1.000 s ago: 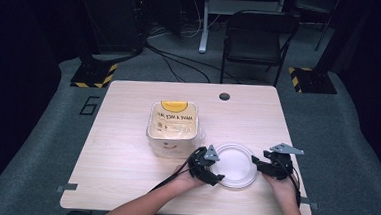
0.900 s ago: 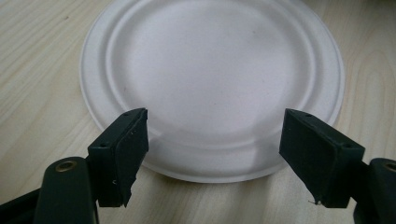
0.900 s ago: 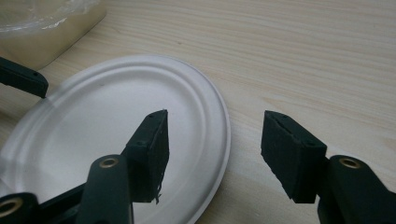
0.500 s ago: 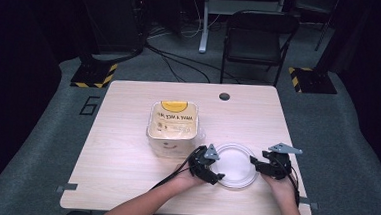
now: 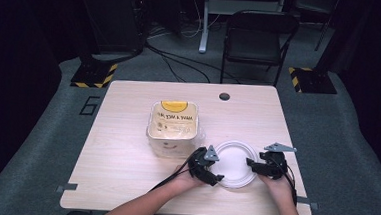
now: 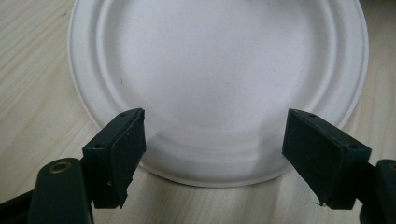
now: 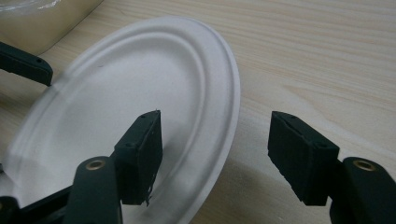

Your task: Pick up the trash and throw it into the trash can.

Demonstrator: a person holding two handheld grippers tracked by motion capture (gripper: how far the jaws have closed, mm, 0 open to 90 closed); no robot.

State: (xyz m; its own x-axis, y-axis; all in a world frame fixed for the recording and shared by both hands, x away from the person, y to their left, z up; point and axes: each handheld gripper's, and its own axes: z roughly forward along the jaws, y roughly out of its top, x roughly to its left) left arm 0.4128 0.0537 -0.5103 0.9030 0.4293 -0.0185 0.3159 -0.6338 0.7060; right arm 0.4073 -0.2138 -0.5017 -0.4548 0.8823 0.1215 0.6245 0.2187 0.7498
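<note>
White round paper plate lies flat on the light wood-grain table, near the front edge, right of centre. Just behind and left of it stands a square translucent plastic tub with a cream and yellow printed lid, close to the plate, contact not clear.

Left gripper sits at the plate's left rim, held by the person's left hand. In the left gripper view the two black jaws stand wide, one each side of the near rim, pads off the plate. Jaws have just been opening; the plate's edge lies between and beyond them, not pinched.

Right gripper is at the plate's right rim, in the right hand, grey three-cornered plate on top. Right gripper view: jaws wide, one over the plate's bowl, the other over bare table, with the rim passing between them. No pad pressing on it. These jaws have also just been opening. Far jaw of the left gripper shows at the upper left of that view.

Black folding chair stands on the grey carpet behind the table; cables run across the floor.
</note>
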